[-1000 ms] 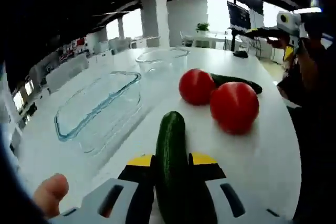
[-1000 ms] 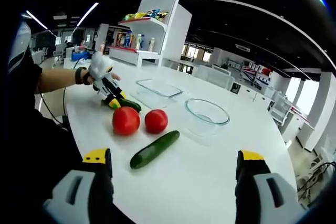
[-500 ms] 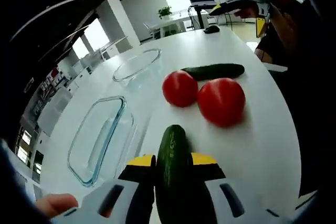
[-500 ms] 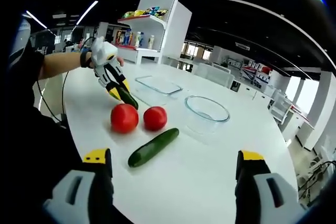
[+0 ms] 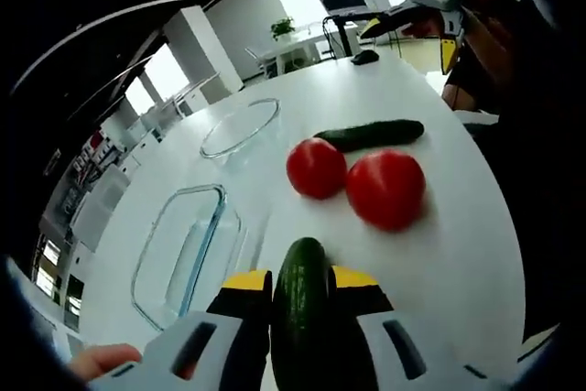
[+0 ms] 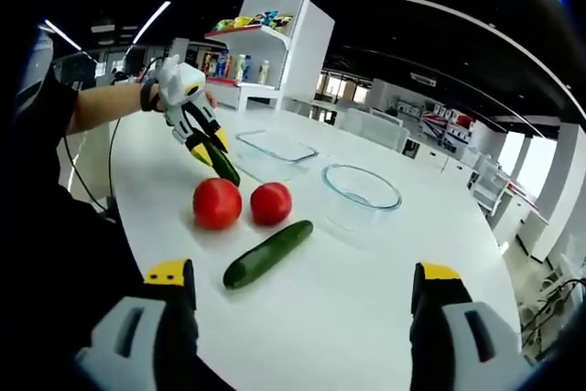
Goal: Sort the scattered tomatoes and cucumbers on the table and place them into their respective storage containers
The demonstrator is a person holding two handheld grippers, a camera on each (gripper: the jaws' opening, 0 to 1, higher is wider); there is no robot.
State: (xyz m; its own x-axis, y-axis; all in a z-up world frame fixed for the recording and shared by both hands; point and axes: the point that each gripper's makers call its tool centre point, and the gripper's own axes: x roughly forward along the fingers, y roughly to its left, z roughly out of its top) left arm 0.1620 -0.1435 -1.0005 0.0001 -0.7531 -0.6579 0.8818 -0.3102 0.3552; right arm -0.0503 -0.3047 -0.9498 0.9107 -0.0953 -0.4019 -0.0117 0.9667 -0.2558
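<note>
My left gripper (image 5: 300,283) is shut on a dark green cucumber (image 5: 300,318), held in the air above the white table (image 5: 458,254). The right gripper view shows that same left gripper (image 6: 203,146) and its cucumber (image 6: 221,163) raised near the rectangular glass dish (image 6: 276,149). Two red tomatoes (image 5: 385,188) (image 5: 316,168) and a second cucumber (image 5: 371,134) lie on the table. The rectangular glass dish (image 5: 180,252) and a round glass bowl (image 5: 240,127) stand left of them. My right gripper (image 6: 302,290) is open, hovering short of the second cucumber (image 6: 267,253), the tomatoes (image 6: 218,203) (image 6: 271,203) and the bowl (image 6: 361,189).
A person's sleeve and forearm (image 6: 101,107) reach in from the left. A white shelf unit (image 6: 265,43) with colourful items stands behind the table. The table edge (image 5: 513,254) curves close on the right in the left gripper view. Desks and chairs fill the room beyond.
My left gripper has lifted the cucumber off the table and carried it toward the rectangular dish. The right gripper has stayed still and open.
</note>
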